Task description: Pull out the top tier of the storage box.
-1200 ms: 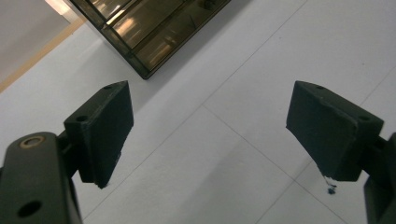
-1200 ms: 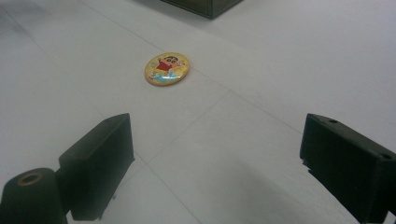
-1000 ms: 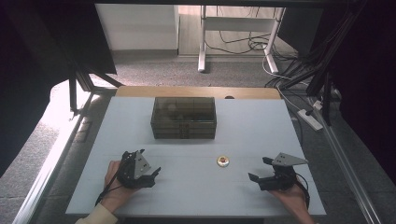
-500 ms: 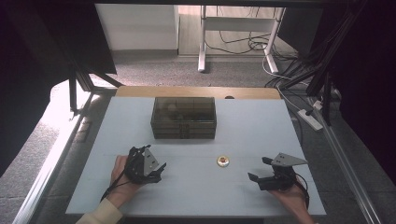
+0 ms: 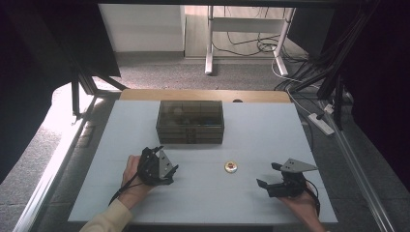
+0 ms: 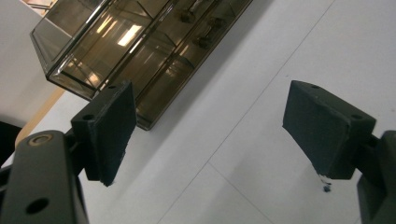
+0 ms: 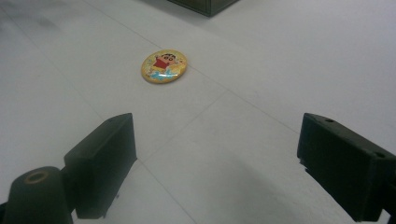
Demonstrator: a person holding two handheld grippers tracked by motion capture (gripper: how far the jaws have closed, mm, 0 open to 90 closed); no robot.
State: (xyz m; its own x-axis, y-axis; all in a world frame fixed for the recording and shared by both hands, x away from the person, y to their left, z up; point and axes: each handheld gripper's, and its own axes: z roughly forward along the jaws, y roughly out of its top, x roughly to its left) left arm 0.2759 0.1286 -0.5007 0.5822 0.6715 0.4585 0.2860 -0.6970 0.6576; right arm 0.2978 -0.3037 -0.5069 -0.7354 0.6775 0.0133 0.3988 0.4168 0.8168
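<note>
A lab or research workspace. A white rectangular table (image 5: 251,140) with a wooden far edge stands on grey carpet (image 5: 159,77), boxed in by a dark metal frame (image 5: 80,92) and black curtains (image 5: 382,72). Loose black cables (image 5: 241,46) trail on the floor around the white legs of a height-adjustable desk (image 5: 210,43), and a white power strip (image 5: 321,123) lies beside the table.

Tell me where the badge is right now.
In the high view the badge lies flat on the table, right of centre, nearer the right claw than the left claw, in front of the box.
</note>
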